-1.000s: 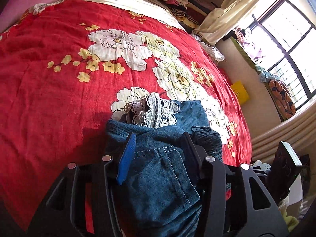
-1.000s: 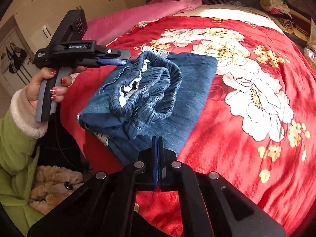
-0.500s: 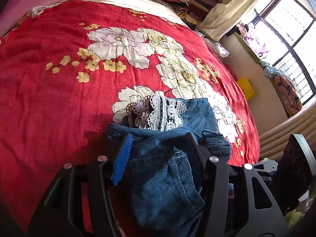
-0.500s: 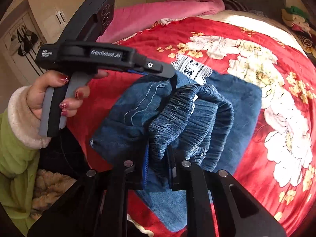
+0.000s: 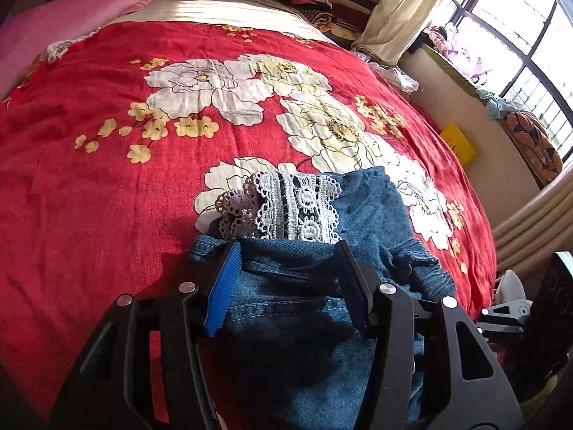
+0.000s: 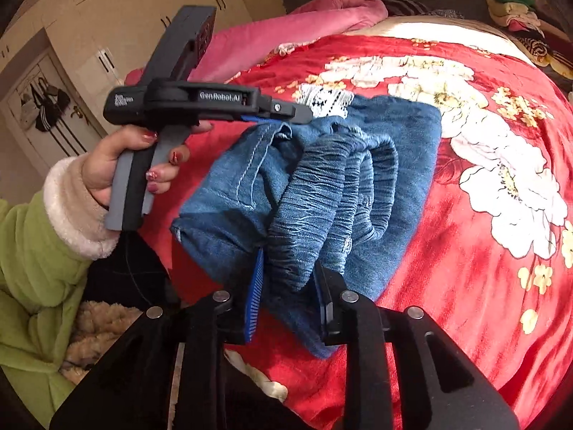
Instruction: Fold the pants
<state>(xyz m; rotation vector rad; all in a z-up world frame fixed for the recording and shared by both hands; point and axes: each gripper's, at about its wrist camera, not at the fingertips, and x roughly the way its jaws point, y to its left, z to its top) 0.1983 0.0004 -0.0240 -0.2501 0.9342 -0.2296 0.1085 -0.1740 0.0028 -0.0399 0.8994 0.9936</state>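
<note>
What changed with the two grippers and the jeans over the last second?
The right gripper was shut and clear of the jeans; it has closed in on the bunched elastic waistband, and its jaws are opening with the waistband between them. The left gripper stays astride the near denim edge, jaws apart. The jeans remain folded on the red bedspread, lace trim showing.

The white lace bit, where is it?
In the left wrist view the white lace trim pokes out from the far edge of the folded jeans, lying on the red flowered bedspread, just beyond the left claw.
</note>
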